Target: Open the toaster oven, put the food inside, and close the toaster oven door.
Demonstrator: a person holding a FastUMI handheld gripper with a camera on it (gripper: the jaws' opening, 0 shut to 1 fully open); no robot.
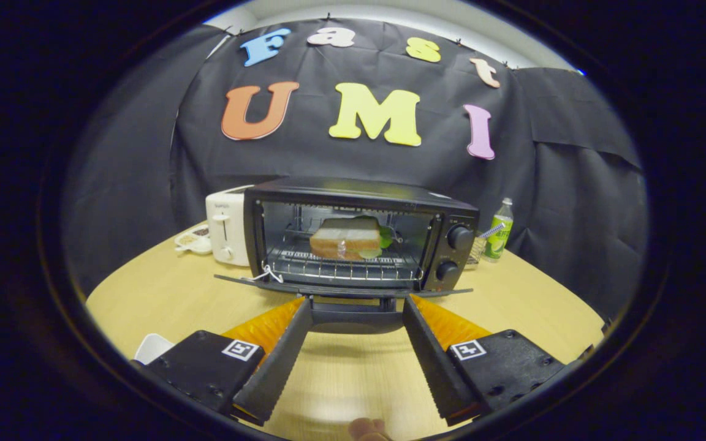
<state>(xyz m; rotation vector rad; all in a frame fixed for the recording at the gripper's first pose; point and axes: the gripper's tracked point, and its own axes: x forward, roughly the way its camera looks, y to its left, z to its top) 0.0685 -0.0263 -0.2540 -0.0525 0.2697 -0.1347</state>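
The black toaster oven [359,236] stands on the wooden table [163,294] with its door [341,286] folded down flat towards me. Inside, a sandwich [345,237] of white bread with green lettuce lies on the wire rack. My gripper [356,304] is open, low over the table in front of the oven. The door's handle [356,315] lies between its two fingertips, which stand at the handle's two ends. I cannot tell whether they touch it.
A white pop-up toaster [227,228] stands left of the oven, with a small dish [193,240] beside it. A green-labelled bottle [499,231] stands to the oven's right. A white plate edge [152,346] lies by the left finger. A person's fingertip [368,429] shows below.
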